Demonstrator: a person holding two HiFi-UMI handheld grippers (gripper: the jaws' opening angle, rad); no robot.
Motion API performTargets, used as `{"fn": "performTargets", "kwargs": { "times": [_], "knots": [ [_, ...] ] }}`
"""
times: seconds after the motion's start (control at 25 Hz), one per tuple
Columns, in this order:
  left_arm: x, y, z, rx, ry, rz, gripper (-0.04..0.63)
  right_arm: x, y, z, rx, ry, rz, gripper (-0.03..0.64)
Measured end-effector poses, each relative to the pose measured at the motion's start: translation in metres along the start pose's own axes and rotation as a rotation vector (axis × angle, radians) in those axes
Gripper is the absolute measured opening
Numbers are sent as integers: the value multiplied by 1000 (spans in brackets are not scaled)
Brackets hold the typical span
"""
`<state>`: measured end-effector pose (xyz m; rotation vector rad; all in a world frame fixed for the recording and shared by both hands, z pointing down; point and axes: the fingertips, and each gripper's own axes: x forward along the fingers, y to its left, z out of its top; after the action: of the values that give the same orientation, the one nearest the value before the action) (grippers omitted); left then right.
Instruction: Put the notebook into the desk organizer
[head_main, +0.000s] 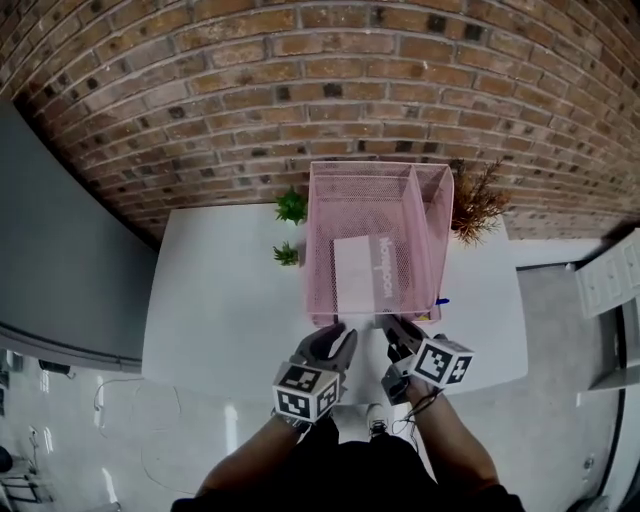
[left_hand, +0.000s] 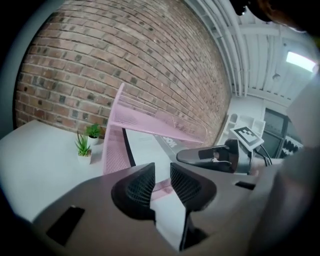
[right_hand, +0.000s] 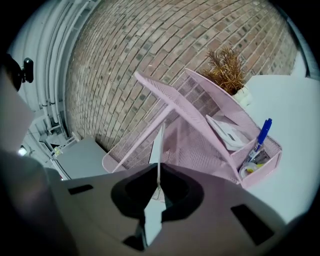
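White table (head_main: 220, 300), mid-frame, bearing the pink mesh desk organizer (head_main: 318, 240). The notebook (head_main: 368, 272) lies in the organizer's large compartment, its near edge by the front rim. The right gripper (head_main: 398, 332), lower centre, is clamped on that thin edge. The left gripper (head_main: 338, 336), just beside it, has its jaws apart with nothing gripped. Likely hazards: the narrow edge pinch may slip or buckle the cover, and a push may slide the unbraced organizer toward the brick wall (head_main: 300, 80).

I see a red brick wall (head_main: 300, 70) behind the white table (head_main: 220, 300). A grey cabinet (head_main: 50, 260) stands near the table's left edge. The glossy floor (head_main: 120, 430) reflects light.
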<state>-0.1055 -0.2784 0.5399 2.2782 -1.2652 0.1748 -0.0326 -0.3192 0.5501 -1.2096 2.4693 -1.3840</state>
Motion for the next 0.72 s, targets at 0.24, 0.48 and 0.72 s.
{"fn": "performTargets", "kwargs": {
  "times": [0.24,0.48,0.72],
  "knots": [
    [16,4,4,100,5,-12,95,10,0,7,-1,-26,-23,14],
    [31,11,10,141,17,-16,95,16,-2,14,-29,-43,-51,14],
    [41,16,1,173,77,7,92,21,1,15,-35,-40,-52,15]
  ]
}}
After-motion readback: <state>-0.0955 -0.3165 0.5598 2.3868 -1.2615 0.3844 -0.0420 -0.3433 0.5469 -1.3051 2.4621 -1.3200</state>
